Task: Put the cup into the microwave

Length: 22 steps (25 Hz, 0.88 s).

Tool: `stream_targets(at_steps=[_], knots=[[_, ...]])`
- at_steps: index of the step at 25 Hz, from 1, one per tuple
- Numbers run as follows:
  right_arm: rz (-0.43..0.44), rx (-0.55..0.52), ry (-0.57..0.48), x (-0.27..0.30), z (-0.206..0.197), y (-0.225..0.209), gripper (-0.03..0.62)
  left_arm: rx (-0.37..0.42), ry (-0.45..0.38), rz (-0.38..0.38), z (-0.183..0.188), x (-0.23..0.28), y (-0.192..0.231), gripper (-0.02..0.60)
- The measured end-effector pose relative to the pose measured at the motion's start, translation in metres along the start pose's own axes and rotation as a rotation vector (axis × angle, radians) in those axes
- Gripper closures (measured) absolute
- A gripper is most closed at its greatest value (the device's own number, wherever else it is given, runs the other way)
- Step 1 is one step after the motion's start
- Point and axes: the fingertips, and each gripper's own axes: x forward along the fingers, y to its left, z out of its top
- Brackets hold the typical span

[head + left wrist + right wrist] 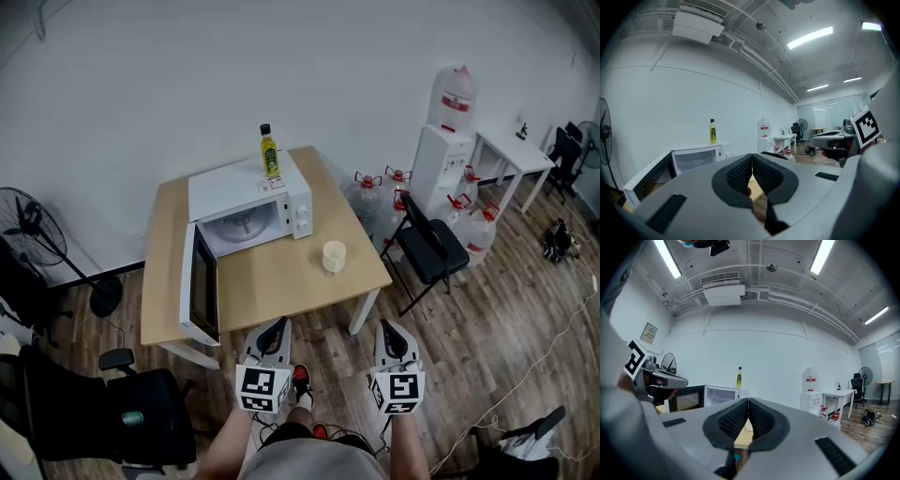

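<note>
A pale cream cup (334, 256) stands on the wooden table (272, 281), to the right of the white microwave (248, 209). The microwave's door (199, 292) hangs wide open toward me, and its cavity (241, 226) shows a glass turntable. My left gripper (272, 330) and right gripper (393, 338) hover side by side before the table's near edge, well short of the cup. Both are shut with nothing between the pads. The microwave (696, 159) also shows in the left gripper view, and in the right gripper view the microwave (717, 394) stands left of centre.
A yellow oil bottle (269, 153) stands on top of the microwave. A black folding chair (427, 248) sits at the table's right, with water jugs (476, 225) and a dispenser (441, 159) behind it. A fan (28, 230) and a black office chair (131, 412) are at the left.
</note>
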Motion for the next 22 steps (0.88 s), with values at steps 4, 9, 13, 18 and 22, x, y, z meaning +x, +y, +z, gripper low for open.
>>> stream_targets(at_steps=[4,9,13,18,22], knots=[[0.005,0.01,0.016,0.028,-0.01,-0.003,0.576,-0.008,0.015,0.0,-0.004,0.024,0.015,0.558],[0.025,0.007,0.05,0.075,-0.022,-0.003,0.576,-0.026,0.056,0.007,-0.014,0.062,0.041,0.558],[0.027,0.035,0.08,0.117,-0.034,-0.008,0.576,-0.043,0.089,0.002,-0.025,0.098,0.059,0.558],[0.041,0.051,0.125,0.166,-0.053,-0.011,0.576,-0.06,0.127,-0.001,-0.042,0.14,0.079,0.558],[0.049,0.061,0.159,0.201,-0.073,-0.012,0.576,-0.076,0.164,-0.002,-0.061,0.169,0.096,0.558]])
